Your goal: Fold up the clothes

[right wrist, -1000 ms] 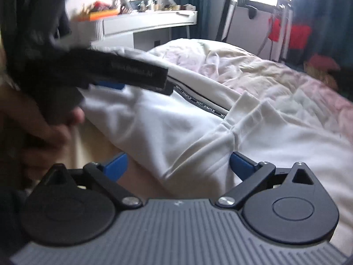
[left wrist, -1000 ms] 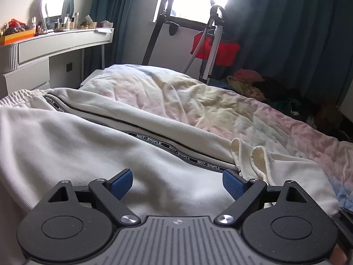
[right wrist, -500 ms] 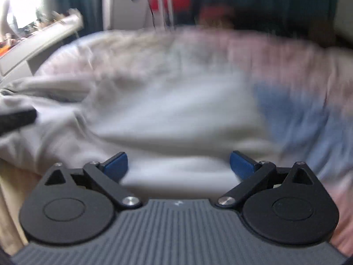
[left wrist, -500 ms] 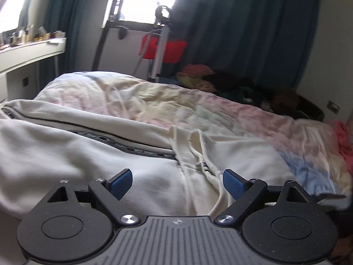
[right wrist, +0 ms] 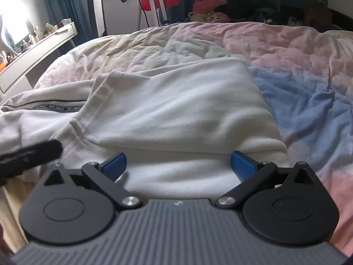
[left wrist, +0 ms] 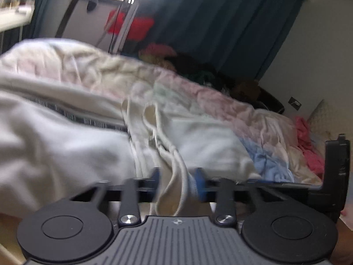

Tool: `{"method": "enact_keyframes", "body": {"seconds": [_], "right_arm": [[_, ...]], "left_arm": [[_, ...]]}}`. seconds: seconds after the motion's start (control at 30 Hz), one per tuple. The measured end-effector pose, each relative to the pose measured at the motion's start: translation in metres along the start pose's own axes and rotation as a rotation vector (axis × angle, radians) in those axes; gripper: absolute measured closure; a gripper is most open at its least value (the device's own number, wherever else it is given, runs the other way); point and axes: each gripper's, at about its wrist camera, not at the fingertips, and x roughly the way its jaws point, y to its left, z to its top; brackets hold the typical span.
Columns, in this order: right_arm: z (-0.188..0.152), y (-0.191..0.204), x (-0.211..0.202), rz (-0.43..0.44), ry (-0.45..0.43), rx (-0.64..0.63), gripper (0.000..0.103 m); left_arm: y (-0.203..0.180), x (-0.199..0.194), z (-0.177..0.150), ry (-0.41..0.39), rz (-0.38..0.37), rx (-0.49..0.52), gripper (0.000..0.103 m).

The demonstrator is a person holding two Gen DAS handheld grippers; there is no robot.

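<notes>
A cream-white garment [left wrist: 55, 145] with a black lettered stripe [left wrist: 92, 119] lies across the pastel bed quilt [left wrist: 220, 101]. My left gripper [left wrist: 178, 182] is shut on a bunched fold of the garment's hem at the near edge. In the right wrist view the same garment [right wrist: 176, 114] lies flat in front. My right gripper [right wrist: 178, 165] is open, its blue pads on either side of the garment's near edge. The left gripper [right wrist: 26, 156] shows as a dark blur at the left.
A white dressing table [right wrist: 44, 44] with a mirror stands to the left. A red ironing stand [left wrist: 130, 26] and a pile of clothes [right wrist: 231, 8] sit beyond the bed by dark curtains. A pink cloth [left wrist: 308, 141] lies at the right of the bed.
My left gripper swung right along the garment and closed on its hem fold. My right gripper swung right too and now sits open at the garment's near edge.
</notes>
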Motion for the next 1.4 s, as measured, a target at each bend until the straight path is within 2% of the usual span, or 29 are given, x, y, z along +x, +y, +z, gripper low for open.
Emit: {"method": "enact_keyframes", "body": {"seconds": [0.07, 0.17, 0.3, 0.37, 0.43, 0.47, 0.57, 0.67, 0.8, 0.87, 1.0, 1.03, 1.13, 1.2, 1.23, 1.27, 1.3, 1.33, 1.4], "right_arm": [[0.0, 0.001, 0.0, -0.002, -0.002, -0.006, 0.0], [-0.001, 0.003, 0.002, -0.01, -0.003, -0.026, 0.0], [-0.004, 0.006, 0.005, -0.029, -0.013, -0.025, 0.0], [-0.005, 0.007, 0.006, -0.037, -0.018, -0.031, 0.0], [-0.005, 0.007, 0.006, -0.036, -0.017, -0.024, 0.0], [-0.005, 0.006, 0.006, -0.034, -0.016, -0.021, 0.0], [-0.006, 0.004, 0.004, -0.026, -0.016, -0.013, 0.0], [-0.007, 0.004, 0.002, -0.021, -0.013, -0.012, 0.0], [-0.007, 0.003, 0.001, -0.019, -0.012, -0.005, 0.0], [-0.007, 0.003, 0.001, -0.017, -0.011, -0.003, 0.0], [-0.007, 0.001, 0.001, -0.013, -0.01, 0.002, 0.0], [-0.007, 0.001, 0.001, -0.012, -0.011, 0.002, 0.0], [-0.009, 0.002, -0.002, -0.035, -0.049, -0.031, 0.0], [-0.012, 0.001, -0.002, -0.066, -0.063, -0.061, 0.0], [-0.013, 0.0, -0.002, -0.07, -0.065, -0.063, 0.0], [-0.013, -0.001, -0.001, -0.065, -0.066, -0.061, 0.0], [-0.013, -0.001, -0.001, -0.063, -0.065, -0.06, 0.0], [-0.013, -0.002, 0.0, -0.061, -0.064, -0.059, 0.0], [-0.012, -0.003, -0.001, -0.058, -0.065, -0.045, 0.0]], "left_arm": [[0.006, 0.005, -0.003, 0.03, 0.044, -0.031, 0.087], [0.007, 0.006, -0.005, 0.036, 0.063, -0.041, 0.085], [0.006, -0.008, -0.005, 0.007, 0.054, -0.048, 0.083], [0.011, -0.023, -0.003, -0.013, 0.065, -0.084, 0.063], [0.019, -0.045, -0.002, -0.042, 0.107, -0.134, 0.049], [0.026, -0.058, -0.002, -0.058, 0.126, -0.18, 0.039], [0.059, -0.1, -0.004, -0.102, 0.137, -0.413, 0.022], [0.104, -0.134, -0.012, -0.146, 0.126, -0.679, 0.012], [0.158, -0.148, -0.016, -0.158, 0.249, -0.915, 0.007], [0.18, -0.148, -0.014, -0.188, 0.313, -0.988, 0.007], [0.204, -0.15, 0.0, -0.284, 0.418, -0.997, 0.008], [0.21, -0.15, 0.004, -0.308, 0.445, -0.999, 0.011], [0.228, -0.151, 0.015, -0.381, 0.523, -1.003, 0.033], [0.236, -0.153, 0.023, -0.423, 0.57, -0.989, 0.041], [0.234, -0.156, 0.028, -0.438, 0.588, -0.963, 0.052], [0.233, -0.158, 0.032, -0.452, 0.605, -0.938, 0.067], [0.231, -0.161, 0.037, -0.467, 0.622, -0.912, 0.076], [0.23, -0.163, 0.042, -0.481, 0.639, -0.886, 0.082], [0.218, -0.165, 0.053, -0.511, 0.68, -0.822, 0.085]]}}
